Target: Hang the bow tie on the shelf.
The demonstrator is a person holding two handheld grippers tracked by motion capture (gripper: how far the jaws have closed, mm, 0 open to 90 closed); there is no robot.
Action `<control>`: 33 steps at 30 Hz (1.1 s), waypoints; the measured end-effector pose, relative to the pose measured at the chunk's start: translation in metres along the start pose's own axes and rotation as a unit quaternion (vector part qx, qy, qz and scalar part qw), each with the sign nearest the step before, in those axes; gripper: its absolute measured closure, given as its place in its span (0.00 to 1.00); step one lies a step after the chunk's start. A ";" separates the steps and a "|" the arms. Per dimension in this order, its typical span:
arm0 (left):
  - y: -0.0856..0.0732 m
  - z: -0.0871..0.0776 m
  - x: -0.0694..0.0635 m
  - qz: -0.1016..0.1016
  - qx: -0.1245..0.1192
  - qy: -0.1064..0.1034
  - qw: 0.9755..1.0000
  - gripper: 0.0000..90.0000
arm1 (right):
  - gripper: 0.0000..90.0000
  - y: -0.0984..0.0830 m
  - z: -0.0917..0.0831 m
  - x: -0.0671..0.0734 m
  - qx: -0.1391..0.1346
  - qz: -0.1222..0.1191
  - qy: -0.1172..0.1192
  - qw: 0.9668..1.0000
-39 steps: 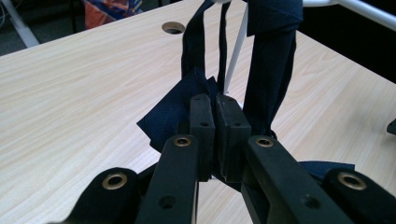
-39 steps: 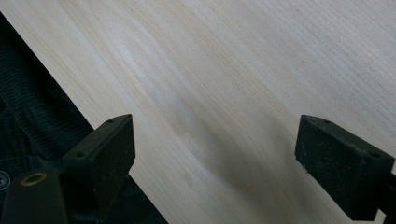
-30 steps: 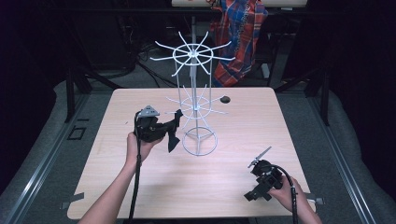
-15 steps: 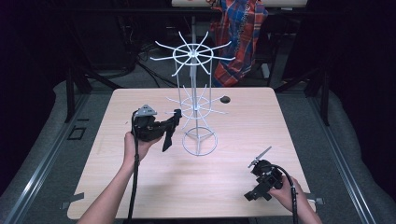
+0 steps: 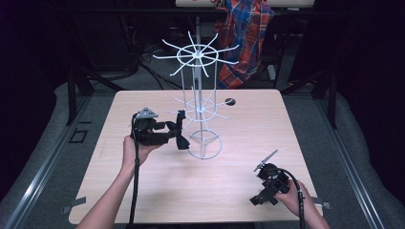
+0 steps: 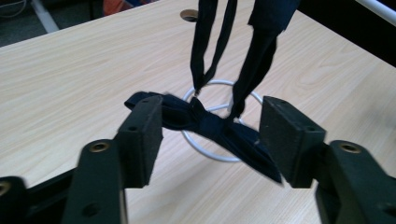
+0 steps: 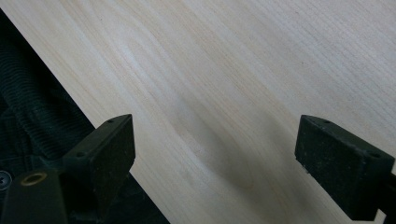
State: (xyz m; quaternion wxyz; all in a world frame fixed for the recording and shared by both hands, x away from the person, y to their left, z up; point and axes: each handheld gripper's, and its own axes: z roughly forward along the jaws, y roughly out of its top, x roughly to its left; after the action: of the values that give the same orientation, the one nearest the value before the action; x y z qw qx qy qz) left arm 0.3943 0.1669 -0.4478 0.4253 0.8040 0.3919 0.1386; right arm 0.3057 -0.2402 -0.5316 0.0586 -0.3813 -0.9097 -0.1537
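A wire rack point(image 5: 200, 105) stands on the table point(image 5: 296, 129), toward its far middle. A bow tie point(image 6: 205, 123) hangs by its strap from the rack's lower arms, on the rack's left side, above the ring base point(image 5: 205, 147). A small hole point(image 5: 230, 101) lies in the tabletop behind and right of the rack.

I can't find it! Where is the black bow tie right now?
The black bow tie hangs by its strap from the white wire rack, between the left gripper's open jaws, above the rack's ring base mid-table.

Table point(image 5: 157, 191) near side offers open passage — wire rack point(image 5: 200, 107) and hanging bow tie point(image 6: 210, 123) obstruct the centre.
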 end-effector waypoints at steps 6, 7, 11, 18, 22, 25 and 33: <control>-0.006 -0.015 0.003 -0.002 0.003 0.018 1.000 0.31 | 0.13 0.000 0.000 0.001 0.001 -0.001 -0.003 1.000; -0.007 -0.018 0.004 -0.001 0.001 0.021 1.000 0.30 | 0.13 0.000 0.000 0.001 0.001 -0.001 -0.001 1.000; -0.015 -0.030 0.007 0.004 0.009 0.040 0.999 0.23 | 0.13 0.000 -0.001 0.001 -0.003 0.002 0.001 1.000; -0.027 -0.048 0.005 0.016 0.033 0.079 0.996 0.17 | 0.13 0.000 -0.001 0.001 -0.001 -0.001 -0.003 1.000; -0.037 -0.058 0.005 0.020 0.049 0.097 0.994 0.17 | 0.13 0.000 -0.001 0.001 -0.001 -0.002 -0.005 1.000; -0.046 -0.064 0.006 0.017 0.059 0.102 0.993 0.16 | 0.13 0.000 -0.001 0.002 -0.002 -0.001 -0.004 1.000; -0.070 -0.070 0.007 0.008 0.097 0.110 0.989 0.11 | 0.13 0.001 -0.001 0.002 -0.003 0.000 -0.002 1.000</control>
State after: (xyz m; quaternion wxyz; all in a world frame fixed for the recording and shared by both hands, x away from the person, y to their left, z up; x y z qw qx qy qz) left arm 0.3240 0.2356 -0.4617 0.2986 0.8244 0.4413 0.1910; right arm 0.3046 -0.2384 -0.5303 0.0559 -0.3816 -0.9093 -0.1562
